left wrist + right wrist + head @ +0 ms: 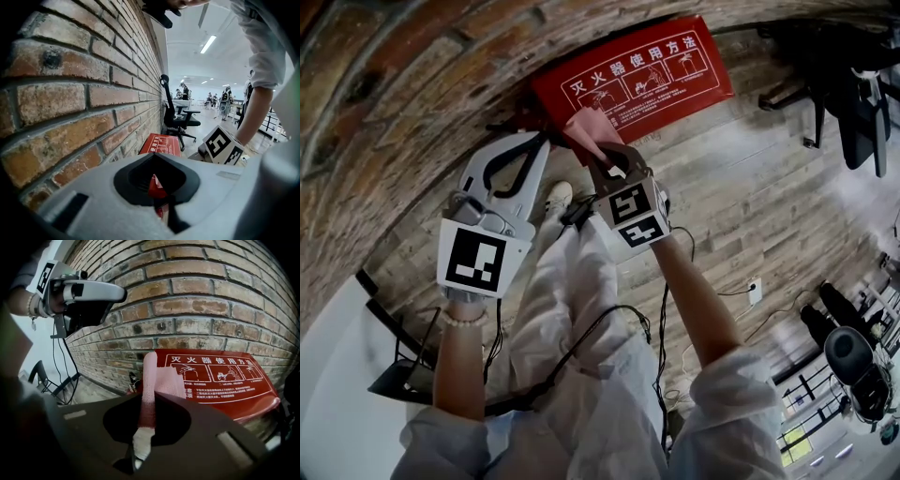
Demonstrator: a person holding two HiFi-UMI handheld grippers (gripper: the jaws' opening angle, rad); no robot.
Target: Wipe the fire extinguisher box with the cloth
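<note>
A brick wall (412,84) met a plank floor (741,197), and the red fire extinguisher box (666,70) lay at the wall's foot, toward twelve o'clock in the head view. The right gripper (602,152) had its jaws clamped on a pink cloth (592,125), whose free end stood up over the box's near edge. At its nine o'clock, the left gripper (538,142) was held beside the wall, jaws together on nothing. An office chair (853,84) stood off at two o'clock.
</note>
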